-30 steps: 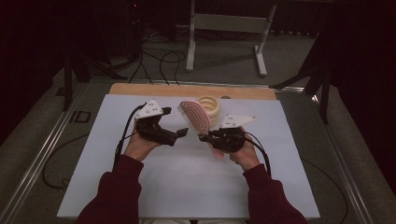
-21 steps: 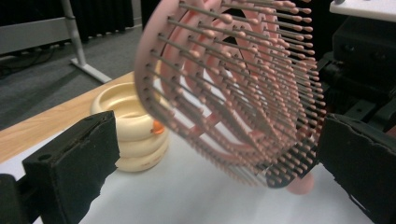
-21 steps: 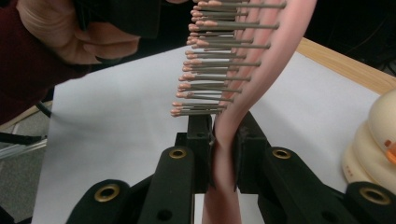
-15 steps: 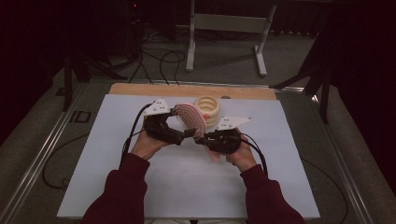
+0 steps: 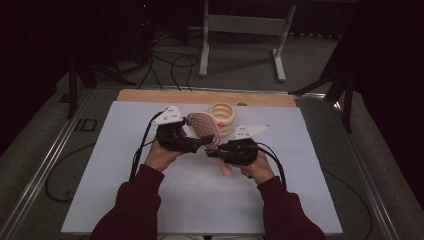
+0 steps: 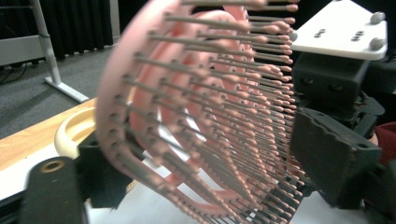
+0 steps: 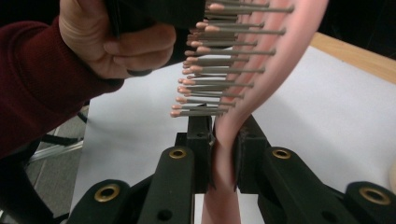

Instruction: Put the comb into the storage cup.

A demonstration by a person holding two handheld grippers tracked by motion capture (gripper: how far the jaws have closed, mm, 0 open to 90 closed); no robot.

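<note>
The pink hairbrush (image 7: 224,154) is pinched at its neck, just below the bristled head, between the pressed-in jaws of the right gripper (image 7: 219,140); in the high view it is held above the white counter (image 5: 165,200), head tilted up and leftward. The brush is judged light and rigid in the handle, with springy, tipped bristles (image 6: 219,126) that would slip and bend if squeezed, so the smooth neck or handle is the better hold. The left gripper (image 5: 202,142) is brought close against the head (image 5: 202,127); whether its jaws are spread cannot be told. Farther back, a cream ringed holder (image 5: 223,116) is seen near the wooden strip (image 5: 150,96).
</note>
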